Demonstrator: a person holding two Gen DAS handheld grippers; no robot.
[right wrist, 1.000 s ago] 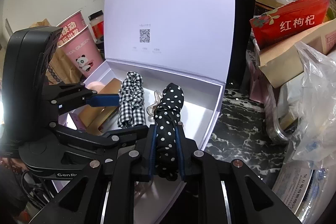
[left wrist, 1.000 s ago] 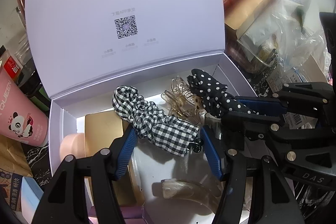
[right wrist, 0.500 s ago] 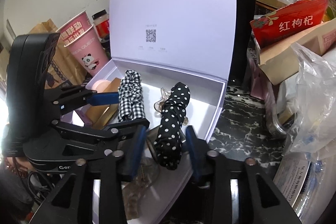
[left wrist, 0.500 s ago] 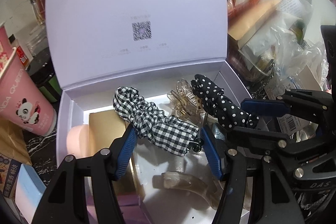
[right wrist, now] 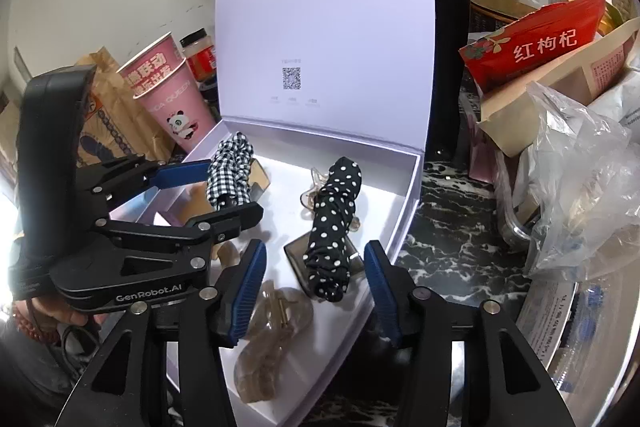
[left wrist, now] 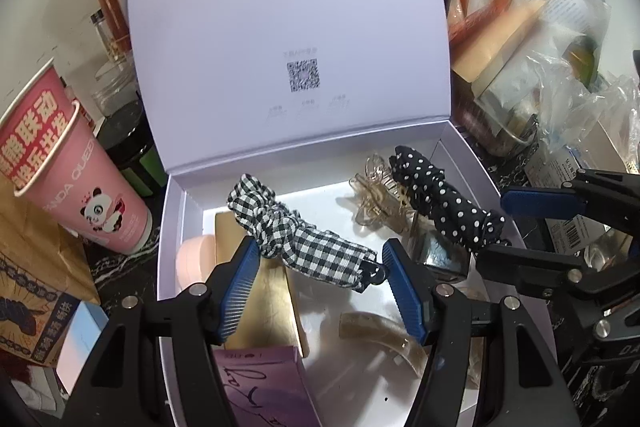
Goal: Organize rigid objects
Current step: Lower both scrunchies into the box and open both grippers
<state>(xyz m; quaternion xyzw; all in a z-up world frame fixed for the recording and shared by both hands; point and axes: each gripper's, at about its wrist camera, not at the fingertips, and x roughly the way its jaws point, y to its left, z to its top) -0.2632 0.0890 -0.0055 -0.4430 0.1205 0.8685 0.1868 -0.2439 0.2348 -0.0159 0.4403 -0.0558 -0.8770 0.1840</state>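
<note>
box (right wrist: 404, 211), gingham scrunchie (left wrist: 304, 243), polka-dot scrunchie (right wrist: 334, 227)

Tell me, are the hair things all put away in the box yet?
Nearly. The polka-dot scrunchie, checked scrunchie and clear clip lie inside the white box. Right claw and left claw are open, holding nothing. The lid is not closed.

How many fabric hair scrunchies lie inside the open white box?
2. The black-and-white checked fabric scrunchie lies on the left, the black polka-dot fabric scrunchie on the right, inside the open white box. More may be hidden.
</note>
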